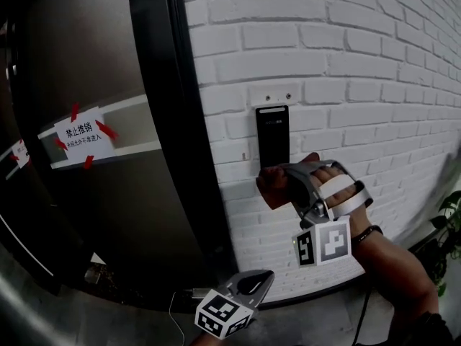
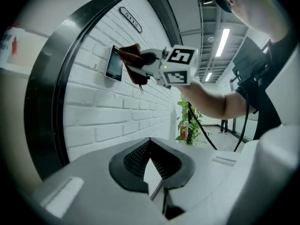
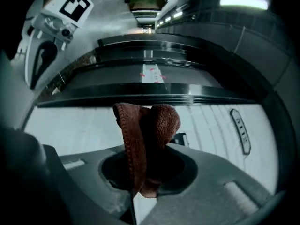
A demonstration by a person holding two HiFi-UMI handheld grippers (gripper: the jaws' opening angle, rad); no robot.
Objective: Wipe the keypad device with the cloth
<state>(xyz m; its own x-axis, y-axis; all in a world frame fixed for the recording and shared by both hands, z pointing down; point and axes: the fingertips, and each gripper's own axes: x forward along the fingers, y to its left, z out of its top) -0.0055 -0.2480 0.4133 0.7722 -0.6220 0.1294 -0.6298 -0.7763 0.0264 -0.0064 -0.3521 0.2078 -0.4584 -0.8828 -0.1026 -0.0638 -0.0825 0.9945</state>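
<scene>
- One cloth (image 3: 147,144), seemingly soft and light, was pinched mid-fold by the right claw (image 3: 145,177), just below the keypad (image 1: 272,135).
- The left claw (image 2: 152,168) was pressed together, empty, well below the keypad.

keypad device (image 1: 271,135): glossy black, faint pale lettering near the top.
cloth (image 3: 147,135): rust-brown, fine ribbed weave, stitched hem in the same colour.
brick wall (image 1: 360,63): painted white, grey joint lines.
door frame (image 1: 164,121): black. door panel (image 1: 79,49): dull grey-brown.
sign (image 1: 81,137): white, black print, red tape strips at the corners.
right gripper (image 1: 282,182), left gripper (image 1: 265,274): light grey shells, black ribbed jaw faces.
right marker cube (image 1: 323,245), left marker cube (image 1: 223,314): black squares on white.
plant (image 1: 452,225): green.
</scene>
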